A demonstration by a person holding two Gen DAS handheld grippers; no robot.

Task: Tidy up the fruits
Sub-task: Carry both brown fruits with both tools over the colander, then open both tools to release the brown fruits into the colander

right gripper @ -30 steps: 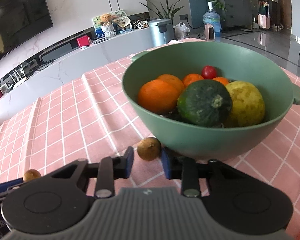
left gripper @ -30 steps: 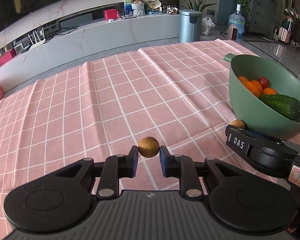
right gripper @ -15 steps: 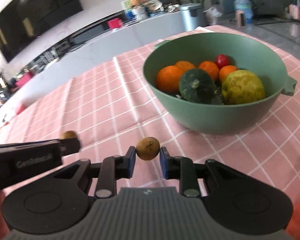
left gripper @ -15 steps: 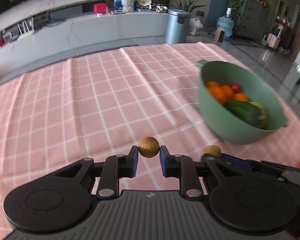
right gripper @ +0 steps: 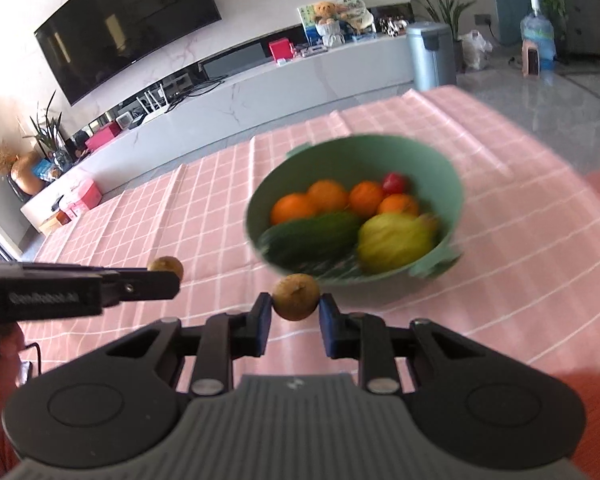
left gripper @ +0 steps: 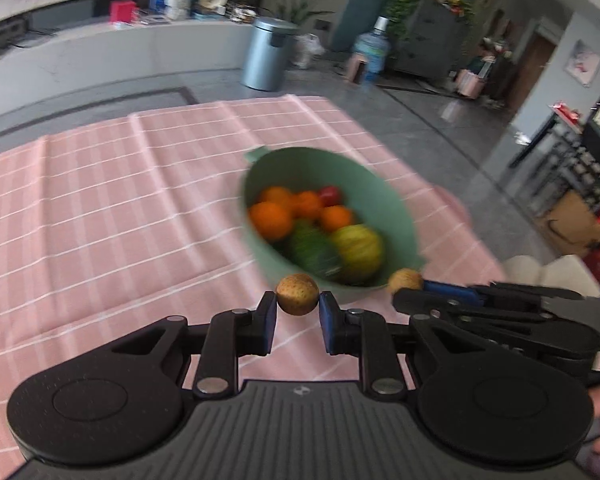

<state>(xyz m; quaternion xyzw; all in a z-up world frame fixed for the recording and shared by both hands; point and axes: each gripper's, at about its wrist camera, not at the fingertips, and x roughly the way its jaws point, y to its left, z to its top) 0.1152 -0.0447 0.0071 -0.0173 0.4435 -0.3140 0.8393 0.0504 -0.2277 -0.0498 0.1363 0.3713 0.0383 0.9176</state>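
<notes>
Two small brown fruits, one clamped in each gripper — left gripper, right gripper — above the green bowl's near rim.

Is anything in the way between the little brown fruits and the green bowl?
Nothing visible is. Each gripper holds a small brown fruit, left and right, just short of the green bowl. Only bare pink tablecloth shows between them and its open top.
</notes>
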